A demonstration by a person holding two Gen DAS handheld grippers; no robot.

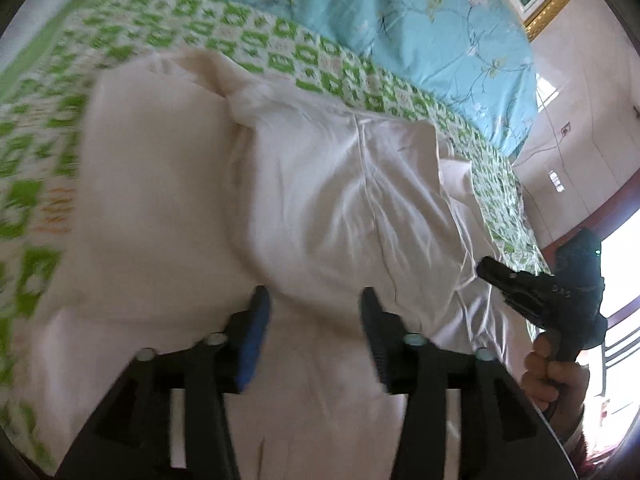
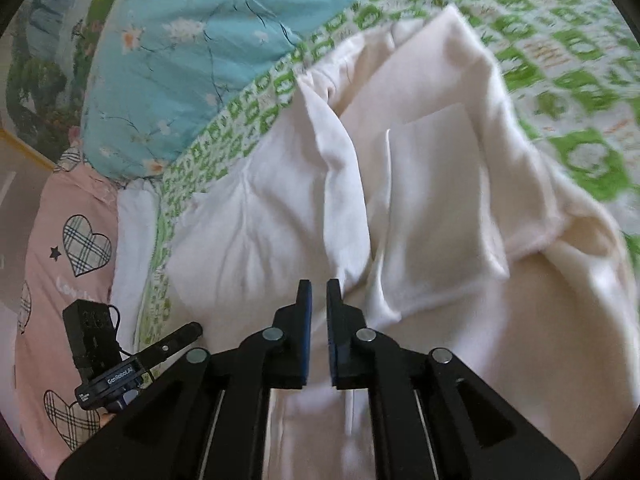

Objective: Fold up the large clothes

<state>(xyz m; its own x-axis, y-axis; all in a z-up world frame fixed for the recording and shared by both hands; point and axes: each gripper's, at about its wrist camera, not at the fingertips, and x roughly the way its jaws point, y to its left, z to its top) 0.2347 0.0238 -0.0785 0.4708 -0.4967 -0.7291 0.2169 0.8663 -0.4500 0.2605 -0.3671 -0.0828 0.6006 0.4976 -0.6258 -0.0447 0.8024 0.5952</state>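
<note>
A large white garment (image 1: 304,184) lies rumpled on the green-patterned bed sheet (image 1: 240,28). It also fills the right wrist view (image 2: 420,200), with a patch pocket (image 2: 432,200) showing. My left gripper (image 1: 316,300) hovers just over the cloth with its jaws wide apart and nothing between them. My right gripper (image 2: 318,292) has its jaws nearly together with a narrow gap, over a fold of the white cloth; whether it pinches cloth I cannot tell. The right gripper also shows at the right of the left wrist view (image 1: 486,266), held by a hand. The left gripper also shows at the lower left of the right wrist view (image 2: 188,332).
A turquoise floral quilt (image 1: 420,20) is bunched along the far side of the bed, also in the right wrist view (image 2: 180,60). A pink pillow with plaid hearts (image 2: 68,240) lies at the left. A wall and a window (image 1: 624,280) stand beyond the bed's edge.
</note>
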